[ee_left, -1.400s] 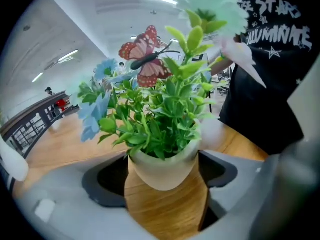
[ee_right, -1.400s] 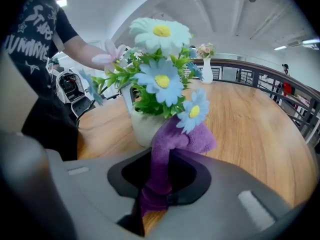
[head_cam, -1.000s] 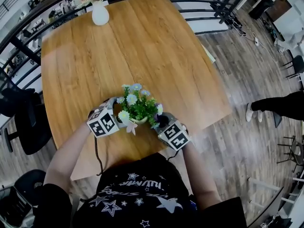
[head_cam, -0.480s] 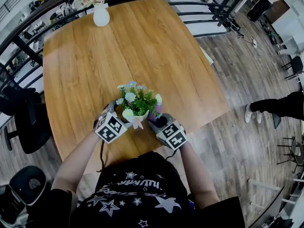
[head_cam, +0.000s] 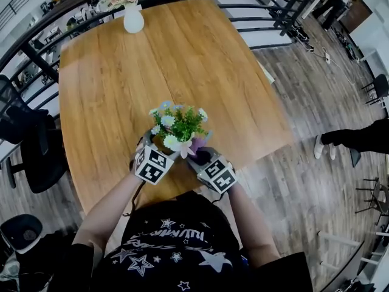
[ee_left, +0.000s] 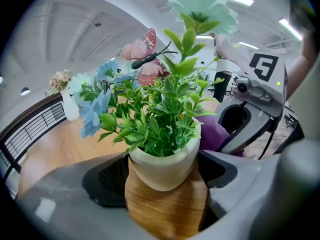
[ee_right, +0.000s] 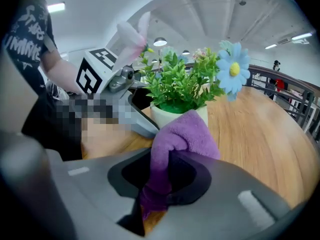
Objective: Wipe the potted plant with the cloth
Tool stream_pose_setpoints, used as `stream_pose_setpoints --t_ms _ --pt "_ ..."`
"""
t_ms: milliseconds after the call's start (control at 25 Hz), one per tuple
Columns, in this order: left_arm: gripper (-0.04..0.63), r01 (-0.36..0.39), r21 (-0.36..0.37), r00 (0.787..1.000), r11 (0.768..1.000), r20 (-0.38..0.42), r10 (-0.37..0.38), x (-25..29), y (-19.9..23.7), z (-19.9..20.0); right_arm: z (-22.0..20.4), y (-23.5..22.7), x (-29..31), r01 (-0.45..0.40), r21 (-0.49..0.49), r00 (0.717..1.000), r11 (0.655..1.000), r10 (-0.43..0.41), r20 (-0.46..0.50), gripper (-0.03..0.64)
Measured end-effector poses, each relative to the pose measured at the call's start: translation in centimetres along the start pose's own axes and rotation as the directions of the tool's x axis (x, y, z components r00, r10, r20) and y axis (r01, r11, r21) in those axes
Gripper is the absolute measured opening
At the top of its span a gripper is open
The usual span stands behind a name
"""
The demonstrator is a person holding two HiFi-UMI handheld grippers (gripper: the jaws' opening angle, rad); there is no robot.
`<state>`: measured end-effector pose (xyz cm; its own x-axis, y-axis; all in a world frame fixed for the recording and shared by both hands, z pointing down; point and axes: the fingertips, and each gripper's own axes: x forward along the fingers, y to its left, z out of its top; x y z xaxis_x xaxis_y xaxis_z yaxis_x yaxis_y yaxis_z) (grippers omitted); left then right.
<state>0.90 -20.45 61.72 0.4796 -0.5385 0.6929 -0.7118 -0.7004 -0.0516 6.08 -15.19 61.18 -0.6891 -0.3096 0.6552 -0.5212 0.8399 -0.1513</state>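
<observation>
I'm gripping the potted plant by its white pot in the wide-set left tool, near the surface's close edge, and pinching the purple cloth in the right tool. The pot is sitting just ahead-left of the cloth wad; I'm not seeing whether they're touching, or whether the base is resting down.

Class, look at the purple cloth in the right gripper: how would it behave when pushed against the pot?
The purple cloth is probably floppy: it bunches and folds over the right gripper. Its fuzzy pile likely grips rather than slips. Pressed on the pot, it should mould round it.
</observation>
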Motion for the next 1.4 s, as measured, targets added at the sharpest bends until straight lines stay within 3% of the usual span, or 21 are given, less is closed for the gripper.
stream_pose_setpoints --t_ms 280,680,800,1200,1400 --pt "0.453 -0.058 -0.042 0.998 0.997 -0.011 0.058 -0.2 -0.2 0.0 0.2 2.4 0.5 -0.063 -0.044 0.998 0.997 0.062 -0.021 0.083" --pt "0.411 -0.056 -0.02 0.998 0.998 -0.026 0.056 -0.7 -0.5 -0.4 0.2 1.6 0.3 -0.042 -0.046 0.999 0.998 0.041 -0.023 0.083" --pt "0.374 -0.032 0.002 0.999 0.999 -0.026 0.032 -1.1 -1.1 -0.7 0.1 0.7 0.0 -0.016 -0.033 1.0 0.999 0.015 -0.02 0.083" --pt "0.373 0.059 0.056 0.998 0.997 -0.019 -0.059 -1.3 -3.6 -0.8 -0.1 -2.3 -0.9 0.054 0.008 0.998 0.999 -0.054 -0.015 0.083" --pt "0.373 0.159 0.045 0.987 0.986 -0.028 -0.157 -2.1 -3.7 -2.2 -0.2 -2.3 -1.1 0.053 0.024 0.999 0.998 -0.053 -0.012 0.084"
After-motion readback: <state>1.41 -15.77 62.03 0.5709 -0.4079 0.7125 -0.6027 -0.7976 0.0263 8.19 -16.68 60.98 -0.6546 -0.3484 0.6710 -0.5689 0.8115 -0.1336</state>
